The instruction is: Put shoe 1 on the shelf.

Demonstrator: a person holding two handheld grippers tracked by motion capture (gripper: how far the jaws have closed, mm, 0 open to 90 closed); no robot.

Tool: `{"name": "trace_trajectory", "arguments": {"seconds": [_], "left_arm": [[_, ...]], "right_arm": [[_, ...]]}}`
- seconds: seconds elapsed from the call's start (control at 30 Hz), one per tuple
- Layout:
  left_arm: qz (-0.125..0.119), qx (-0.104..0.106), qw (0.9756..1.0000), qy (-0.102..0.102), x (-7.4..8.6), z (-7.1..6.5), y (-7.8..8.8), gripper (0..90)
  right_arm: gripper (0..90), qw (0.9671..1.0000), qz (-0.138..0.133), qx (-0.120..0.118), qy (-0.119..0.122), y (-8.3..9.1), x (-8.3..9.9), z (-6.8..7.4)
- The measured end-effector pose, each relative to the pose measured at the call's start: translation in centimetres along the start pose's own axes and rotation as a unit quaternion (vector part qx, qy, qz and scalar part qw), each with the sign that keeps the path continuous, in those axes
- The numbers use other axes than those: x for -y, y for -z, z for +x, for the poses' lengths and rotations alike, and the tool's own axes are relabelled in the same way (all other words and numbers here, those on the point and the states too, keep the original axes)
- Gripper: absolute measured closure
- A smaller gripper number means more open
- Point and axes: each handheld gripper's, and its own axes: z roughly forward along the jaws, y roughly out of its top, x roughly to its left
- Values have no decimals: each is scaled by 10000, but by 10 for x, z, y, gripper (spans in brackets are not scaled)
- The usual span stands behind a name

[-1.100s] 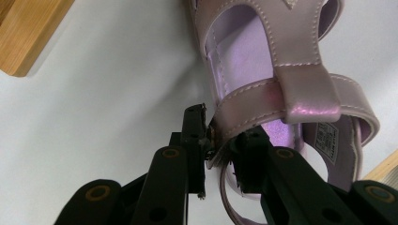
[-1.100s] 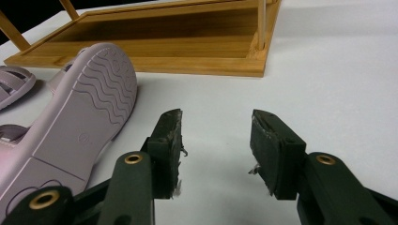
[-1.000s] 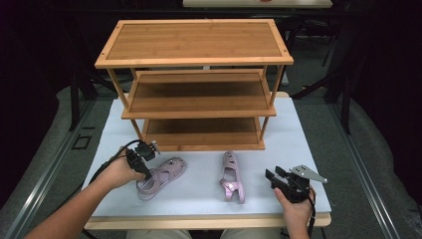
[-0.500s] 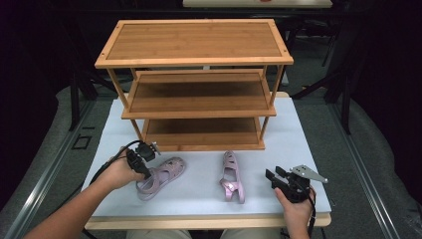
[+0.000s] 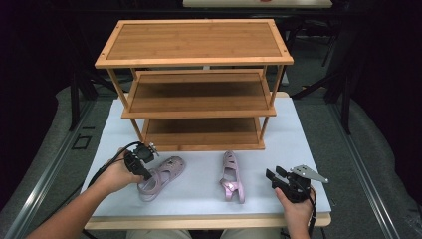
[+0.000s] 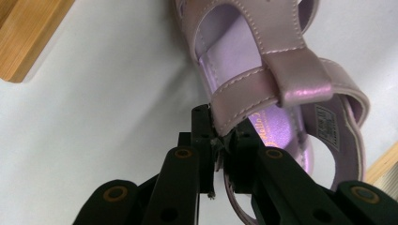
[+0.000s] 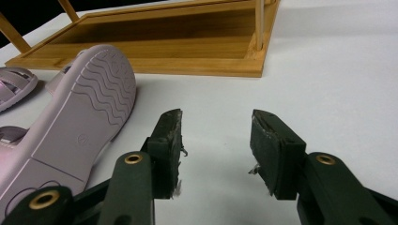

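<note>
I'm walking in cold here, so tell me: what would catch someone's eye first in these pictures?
A three-tier wooden rack stands at the back of the white table, all its shelves bare. In front of it lie two pink sandals: the left gripper is shut on the heel strap of the left sandal, while the right sandal lies tipped on its side. The right gripper rests open beside it, touching nothing.

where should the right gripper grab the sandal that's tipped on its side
Probably by the heel strap. The tipped sandal lies on its edge, its wavy sole facing the open right gripper, so the sole side is broad and flat with nothing to pinch. The straps open toward the far side; come from above at the heel end and close on the strap, as the left gripper has done on the other sandal.
</note>
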Motion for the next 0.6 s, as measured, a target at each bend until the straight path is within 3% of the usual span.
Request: {"name": "trace_trajectory", "arguments": {"seconds": [0.1, 0.2, 0.23, 0.3, 0.4, 0.43, 0.47, 0.5, 0.53, 0.57, 0.6], "left_arm": [[-540, 74, 9982, 236, 12, 1, 4, 837], [-1093, 7, 9933, 385, 25, -1, 8, 837], [-1288, -8, 9906, 457, 30, -1, 9, 837], [-1833, 15, 9804, 719, 41, 0, 13, 838], [-2593, -66, 9596, 1094, 54, -3, 19, 838], [-2847, -146, 9513, 1170, 59, -4, 22, 838], [-3111, -173, 9411, 1316, 63, -5, 24, 837], [-3407, -253, 9290, 1421, 68, -6, 27, 837], [-3726, -316, 9147, 1534, 71, -9, 29, 837], [-3987, -305, 9024, 1603, 73, -11, 31, 837], [-4198, -343, 8920, 1639, 75, -14, 32, 837]], "right_arm": [[537, 10000, 40, 25, -25, 1, 0, -1], [537, 10000, 22, 13, -95, 1, 0, -2], [537, 9999, 22, -1, -118, 1, 0, -2], [537, 9999, 14, -13, -147, 1, 0, -3], [537, 9998, -16, -6, -172, 2, 0, -3], [537, 9998, -24, -4, -189, 2, 0, -3], [537, 9998, -29, -8, -201, 2, 0, -3], [537, 9998, -27, -7, -208, 2, 0, -3], [537, 9998, -19, -13, -215, 2, 0, -4], [537, 9997, -26, -20, -227, 2, 0, -4], [537, 9997, -20, -18, -240, 2, 1, -4]]}}
